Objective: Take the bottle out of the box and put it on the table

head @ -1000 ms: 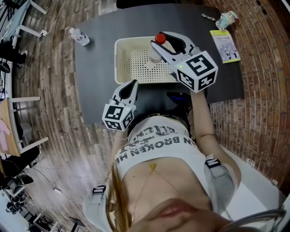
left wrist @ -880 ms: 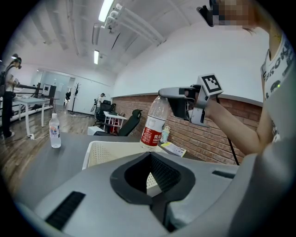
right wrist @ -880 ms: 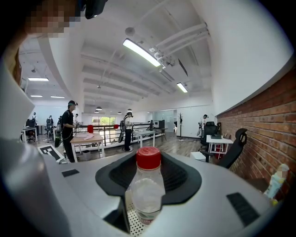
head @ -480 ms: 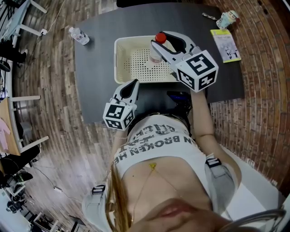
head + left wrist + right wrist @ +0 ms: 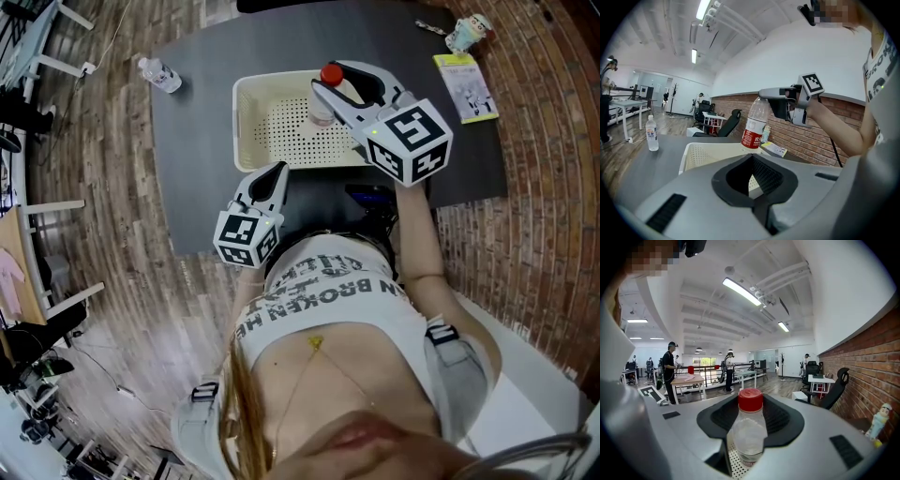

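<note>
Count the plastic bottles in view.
2. One red-capped bottle, clamped in the right gripper over the box; one clear bottle on the table's far-left corner. None seem hidden.

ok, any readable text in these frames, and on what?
"BROKEN": on the white shirt; rest of its print unclear.
Red label of the held bottle: white characters, too blurred.
Print on the booklet: too small.
Label of the far bottle: too small.
The marker cubes: patterns, no words.

Right gripper (image 5: 334,84) holding red-capped bottle (image 5: 331,75) over box (image 5: 242,122), left gripper (image 5: 275,172) apparently closed
</note>
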Tool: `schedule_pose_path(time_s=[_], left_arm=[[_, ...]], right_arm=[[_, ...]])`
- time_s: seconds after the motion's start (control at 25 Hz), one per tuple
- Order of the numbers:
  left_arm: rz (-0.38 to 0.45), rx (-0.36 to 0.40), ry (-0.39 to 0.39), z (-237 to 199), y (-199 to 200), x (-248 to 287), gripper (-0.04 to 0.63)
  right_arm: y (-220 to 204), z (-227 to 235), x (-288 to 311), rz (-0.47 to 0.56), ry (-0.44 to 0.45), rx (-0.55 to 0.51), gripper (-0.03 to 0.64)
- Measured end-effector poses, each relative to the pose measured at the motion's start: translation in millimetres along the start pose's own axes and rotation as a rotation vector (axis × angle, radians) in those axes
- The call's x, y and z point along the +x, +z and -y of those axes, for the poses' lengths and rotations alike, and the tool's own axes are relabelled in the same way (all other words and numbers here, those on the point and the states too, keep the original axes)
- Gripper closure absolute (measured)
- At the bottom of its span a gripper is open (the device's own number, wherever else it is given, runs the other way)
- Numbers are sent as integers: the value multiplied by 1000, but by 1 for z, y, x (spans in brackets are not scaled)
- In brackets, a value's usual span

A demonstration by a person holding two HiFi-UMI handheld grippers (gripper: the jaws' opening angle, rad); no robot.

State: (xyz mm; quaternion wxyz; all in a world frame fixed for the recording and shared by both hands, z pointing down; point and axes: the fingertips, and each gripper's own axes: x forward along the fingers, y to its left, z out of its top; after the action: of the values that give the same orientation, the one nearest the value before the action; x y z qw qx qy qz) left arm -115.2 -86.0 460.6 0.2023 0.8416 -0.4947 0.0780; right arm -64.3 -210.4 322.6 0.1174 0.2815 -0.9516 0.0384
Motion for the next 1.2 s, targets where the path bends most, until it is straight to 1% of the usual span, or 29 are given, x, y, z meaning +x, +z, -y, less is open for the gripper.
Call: schedule_pose_path(time_s=[0.28, 0.6, 1.2], left_arm=[[-5, 4, -1, 4, -1, 4, 591], [-17, 6, -15, 21, -5, 16, 591], [-23, 8, 9, 46, -8, 35, 591]], right_arm=[[1, 16, -14, 12, -35, 5, 460], [-8, 55, -49, 14, -124, 26, 460], [-29, 134, -118, 17, -287, 65, 460]])
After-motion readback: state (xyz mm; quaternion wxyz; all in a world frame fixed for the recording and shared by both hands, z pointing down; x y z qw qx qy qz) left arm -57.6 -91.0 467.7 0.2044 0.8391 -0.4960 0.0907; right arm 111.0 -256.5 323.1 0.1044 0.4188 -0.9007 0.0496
